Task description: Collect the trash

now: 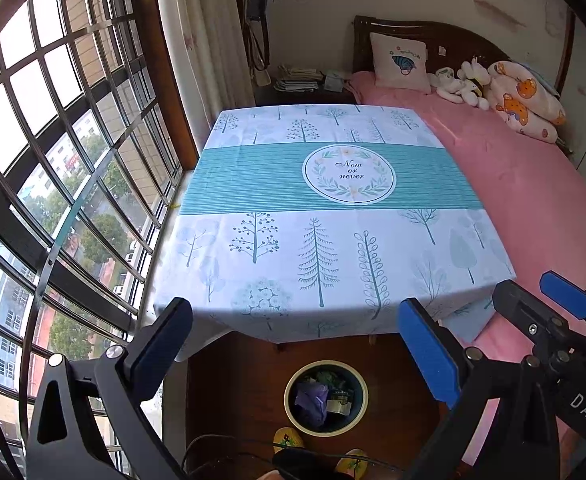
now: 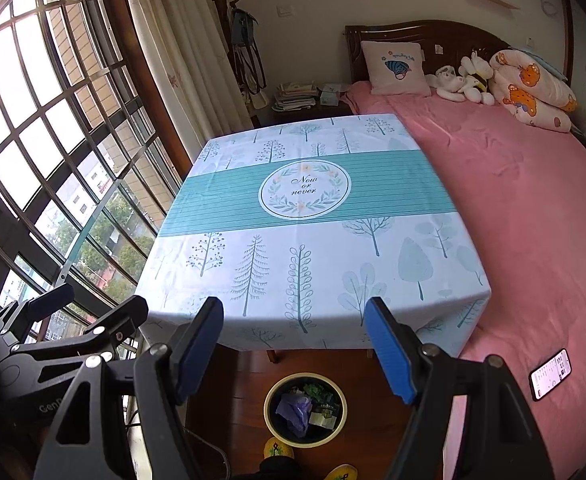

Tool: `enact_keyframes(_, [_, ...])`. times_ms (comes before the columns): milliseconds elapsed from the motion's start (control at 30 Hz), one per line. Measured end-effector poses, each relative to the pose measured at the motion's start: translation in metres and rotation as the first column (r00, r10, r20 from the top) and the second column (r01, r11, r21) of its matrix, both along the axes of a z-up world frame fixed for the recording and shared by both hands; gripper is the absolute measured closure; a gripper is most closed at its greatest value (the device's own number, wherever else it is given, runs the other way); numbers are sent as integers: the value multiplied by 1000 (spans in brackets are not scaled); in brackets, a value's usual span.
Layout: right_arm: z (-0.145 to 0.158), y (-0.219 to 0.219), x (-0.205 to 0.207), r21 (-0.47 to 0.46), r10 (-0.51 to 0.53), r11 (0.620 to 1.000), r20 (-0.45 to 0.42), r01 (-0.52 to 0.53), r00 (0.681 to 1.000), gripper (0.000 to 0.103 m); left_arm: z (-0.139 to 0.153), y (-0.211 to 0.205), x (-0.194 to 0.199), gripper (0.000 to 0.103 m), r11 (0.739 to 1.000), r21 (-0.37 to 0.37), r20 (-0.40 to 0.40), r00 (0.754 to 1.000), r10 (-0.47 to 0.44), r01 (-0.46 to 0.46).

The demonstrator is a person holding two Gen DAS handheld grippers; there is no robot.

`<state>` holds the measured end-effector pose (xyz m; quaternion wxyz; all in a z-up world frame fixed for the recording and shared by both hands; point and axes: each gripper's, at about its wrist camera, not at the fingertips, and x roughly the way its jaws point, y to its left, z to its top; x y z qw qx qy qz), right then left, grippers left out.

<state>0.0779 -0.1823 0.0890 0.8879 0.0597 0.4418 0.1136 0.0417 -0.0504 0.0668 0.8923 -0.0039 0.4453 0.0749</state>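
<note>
**Item: waste bin with collected trash**

Round waste bin (image 1: 326, 398) (image 2: 305, 409), cream rim, dark inside. Stands upright on the wooden floor, just in front of the table's near edge. Contents, lying loose inside: one crumpled purple plastic bag (image 1: 311, 399) (image 2: 294, 409) at the left; one flat pale packet with dark print (image 1: 339, 403) (image 2: 323, 416) at the right, touching the bag; green crumpled material (image 1: 328, 376) (image 2: 315, 390) at the far side.
</note>
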Motion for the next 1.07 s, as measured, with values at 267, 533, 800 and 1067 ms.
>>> enact_keyframes(267, [0, 0, 0, 0, 1, 1000, 0, -1, 1000, 30, 0, 1, 0, 2, 1000, 0, -1, 1000, 0, 0])
enact_keyframes(533, [-1, -1, 1, 1, 2, 1000, -3, -2, 1000, 30, 0, 1, 0, 2, 1000, 0, -2, 1000, 0, 0])
enact_keyframes(800, [-3, 8, -1, 3, -2, 1000, -15, 2, 1000, 30, -6, 5, 1, 2, 1000, -2, -12, 1000, 1, -1])
enact_keyframes(1067, [-5, 14, -6, 3, -4, 1000, -22, 5, 1000, 30, -9, 8, -3, 2, 1000, -9, -24, 1000, 0, -1])
